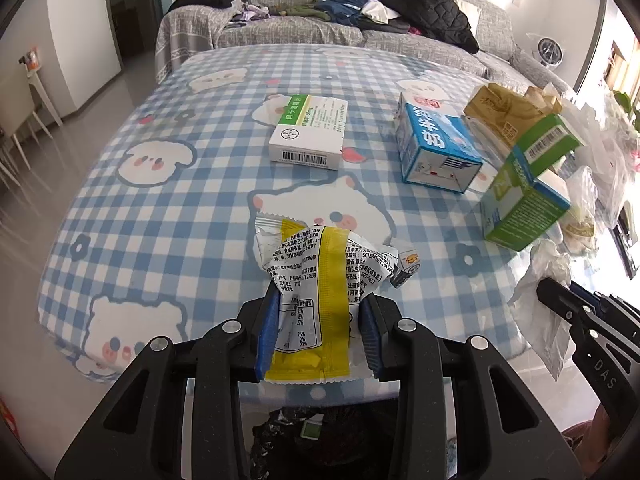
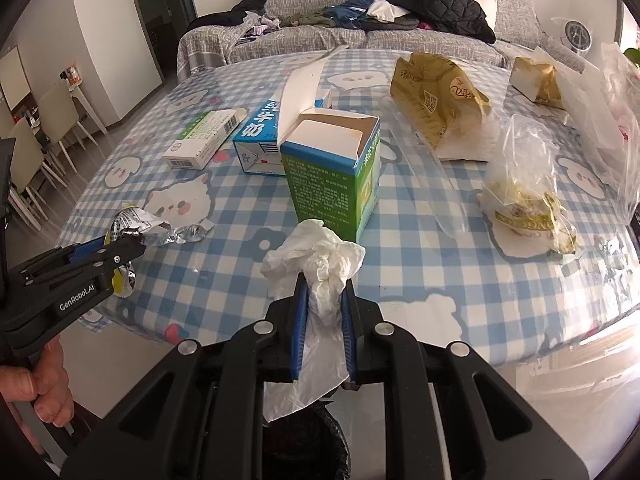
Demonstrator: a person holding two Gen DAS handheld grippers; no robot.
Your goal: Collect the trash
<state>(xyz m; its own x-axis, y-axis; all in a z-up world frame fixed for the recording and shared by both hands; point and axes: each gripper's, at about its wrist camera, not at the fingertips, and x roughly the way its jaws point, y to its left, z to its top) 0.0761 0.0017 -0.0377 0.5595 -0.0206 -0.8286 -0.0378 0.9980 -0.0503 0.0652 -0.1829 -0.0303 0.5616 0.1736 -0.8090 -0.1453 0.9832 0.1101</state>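
Observation:
My left gripper (image 1: 318, 304) is shut on a crumpled yellow and silver snack wrapper (image 1: 320, 268), held at the near edge of the table. It also shows in the right wrist view (image 2: 132, 248) at the left. My right gripper (image 2: 325, 284) is shut on a crumpled white tissue (image 2: 320, 256), also at the near table edge. In the left wrist view the tissue (image 1: 540, 304) hangs at the right. A black bag-lined bin (image 2: 304, 440) sits below both grippers, and its rim shows in the left wrist view (image 1: 320, 436).
On the blue checked table (image 1: 168, 200) lie a white medicine box (image 1: 308, 132), a blue milk carton (image 1: 436, 144), an open green box (image 2: 336, 172), gold paper bags (image 2: 440, 100) and clear plastic bags (image 2: 528, 184). A grey sofa (image 2: 360, 20) with clothes stands behind.

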